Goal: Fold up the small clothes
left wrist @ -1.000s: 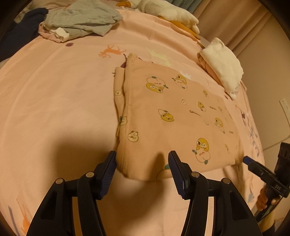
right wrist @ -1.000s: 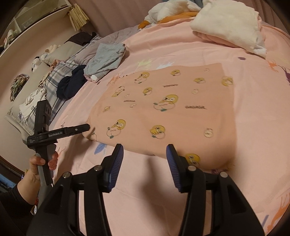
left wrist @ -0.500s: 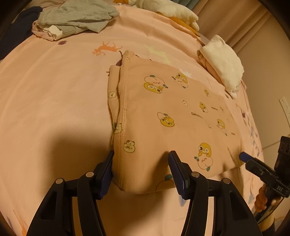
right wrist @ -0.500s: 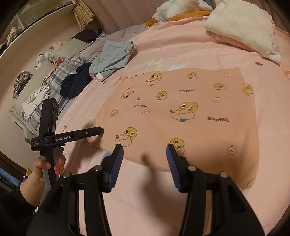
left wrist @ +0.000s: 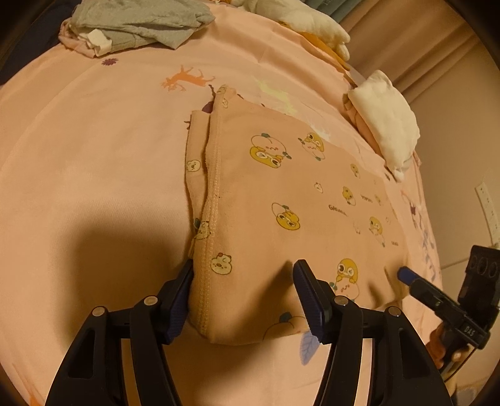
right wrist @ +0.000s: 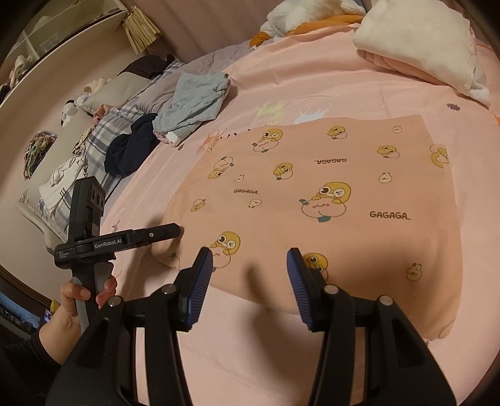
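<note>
- On the pink cotton bedsheet with printed animals [left wrist: 93,156] lies the task's thing: a peach-pink garment printed with yellow cartoon ducks and "GAGAGA" lettering [right wrist: 312,193]. It is spread flat in a rough rectangle, near the front edge of the bed.
- Left gripper [left wrist: 243,278]: black frame, blue ribbed pads, jaws apart. It straddles the garment's near corner where the stitched hem [left wrist: 212,200] runs; the left pad touches the hem edge, and nothing is clamped.
- Right gripper [right wrist: 250,265]: jaws apart, hovering just over the garment's near edge, holding nothing. In the left wrist view its tip [left wrist: 406,276] sits at the opposite near corner.
- Progress, as a judgement: at least 1 fold looks done, since a second layer peeks out beside the hem on the left side. The piece is still wide, so 1 or 2 more folds seem left.
- Next likely need: both grippers close on the 2 near corners and carry that edge toward the far edge.
- Elsewhere: crumpled grey garment [left wrist: 137,25] at the far left, apparently unfolded; folded white and pink stack [right wrist: 418,47] at the far right, possibly finished pieces.
- Dark navy cloth [right wrist: 131,146] lies by the plaid pillows, apart from the work.
</note>
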Demonstrator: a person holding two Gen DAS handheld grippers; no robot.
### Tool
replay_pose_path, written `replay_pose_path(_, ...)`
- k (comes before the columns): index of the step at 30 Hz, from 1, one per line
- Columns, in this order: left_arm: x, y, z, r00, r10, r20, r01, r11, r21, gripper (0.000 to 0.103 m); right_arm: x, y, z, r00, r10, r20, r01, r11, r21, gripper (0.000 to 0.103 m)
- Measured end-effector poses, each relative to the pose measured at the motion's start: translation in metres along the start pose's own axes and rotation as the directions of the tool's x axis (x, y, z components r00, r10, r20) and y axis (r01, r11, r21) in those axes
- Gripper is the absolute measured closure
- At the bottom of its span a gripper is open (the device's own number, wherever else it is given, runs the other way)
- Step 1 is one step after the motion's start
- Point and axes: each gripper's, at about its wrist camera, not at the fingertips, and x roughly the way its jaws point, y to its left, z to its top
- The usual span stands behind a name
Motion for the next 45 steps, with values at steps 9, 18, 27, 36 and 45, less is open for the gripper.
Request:
replay_pose_path(9, -0.018, 0.004, 0.009, 0.995, 0.046, 0.094, -0.041, 0.998, -0.047, 0.043, 0.020, 0.009, 0.019, 0.997, -0.076, -0.003, 0.076, 0.997, -0.020, 0.053)
replay_pose_path(18, -0.036, -0.072, 0.007, 0.961, 0.138, 0.240, -0.207, 0.934, 0.291, 0.046, 0.042, 0.008, 0.036, 0.969, -0.244, 0.021, 0.245, 0.965, -0.093, 0.053)
replay_pose_path(27, 0.027, -0.077, -0.013, 0.970, 0.227, 0.083, -0.242, 0.892, 0.382, 0.060, 0.045, -0.014, 0.022, 0.953, -0.303, 0.004, 0.302, 0.948, -0.100, 0.059)
replay_pose_path(36, 0.015, -0.062, -0.031, 0.971, 0.222, 0.083, -0.237, 0.901, 0.362, 0.060, 0.009, -0.044, 0.009, 0.938, -0.346, 0.029, 0.347, 0.937, -0.034, 0.061)
replay_pose_path(45, 0.004, -0.052, -0.048, 0.972, 0.225, 0.070, -0.235, 0.912, 0.337, 0.060, -0.027, -0.068, -0.014, 0.922, -0.387, 0.029, 0.386, 0.922, 0.042, 0.062)
